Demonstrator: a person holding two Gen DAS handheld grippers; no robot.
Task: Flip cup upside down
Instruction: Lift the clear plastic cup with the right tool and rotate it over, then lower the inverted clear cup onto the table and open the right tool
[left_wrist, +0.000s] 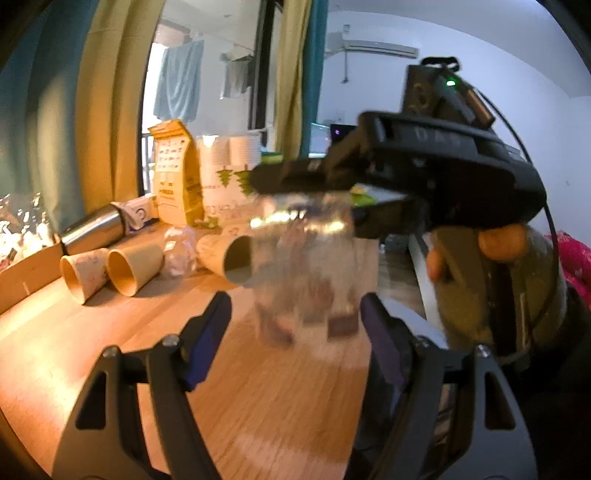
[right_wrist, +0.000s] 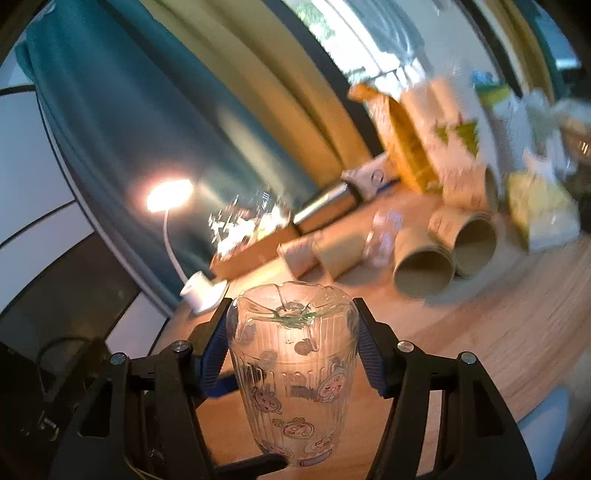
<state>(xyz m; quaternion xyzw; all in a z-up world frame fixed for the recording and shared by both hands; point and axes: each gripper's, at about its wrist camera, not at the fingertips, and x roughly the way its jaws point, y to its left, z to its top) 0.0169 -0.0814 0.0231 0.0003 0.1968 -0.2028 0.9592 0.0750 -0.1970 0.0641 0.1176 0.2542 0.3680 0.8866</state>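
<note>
Glass cup (right_wrist: 295, 373) clamped in right gripper (right_wrist: 291, 343) above table (right_wrist: 498, 332), left gripper (left_wrist: 295, 332) wide, paper cups (right_wrist: 424, 269) well apart

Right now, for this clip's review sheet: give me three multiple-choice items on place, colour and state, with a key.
1. Where is the glass cup?
A. between the right tongs
B. in the cardboard box
C. under the lamp

2. What colour are the pads on the right tongs?
A. red
B. blue
C. white

3. How do the left tongs stand?
A. shut on a paper cup
B. shut on the glass cup
C. open, holding nothing

Key: 1 A, both pads press its ribbed sides; 2 B, blue shows beside the glass; 3 C, fingers spread with wooden table between them.
</note>
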